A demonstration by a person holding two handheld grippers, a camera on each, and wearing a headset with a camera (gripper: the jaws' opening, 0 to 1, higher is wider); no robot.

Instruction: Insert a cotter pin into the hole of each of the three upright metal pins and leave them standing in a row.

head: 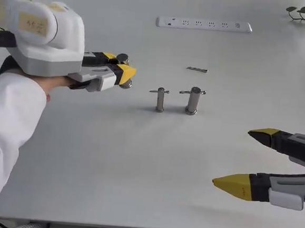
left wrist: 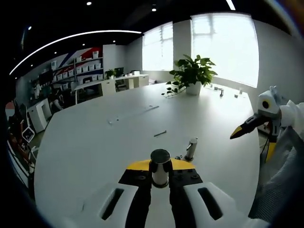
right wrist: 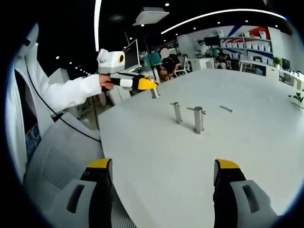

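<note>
Two cottered pins (head: 160, 100) upright, third pin (left wrist: 160, 167) clamped, cotter pin (head: 197, 69) flat

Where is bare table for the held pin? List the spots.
Free: the gap between the left gripper and the two standing pins; the wide table front, between those pins and the right gripper. Tighter behind them: loose cotter pin, power strip.

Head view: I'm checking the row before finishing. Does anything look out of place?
Yes. The third metal pin sits apart from the two standing pins, clamped in the left gripper. One loose cotter pin lies flat on the table behind them.
</note>
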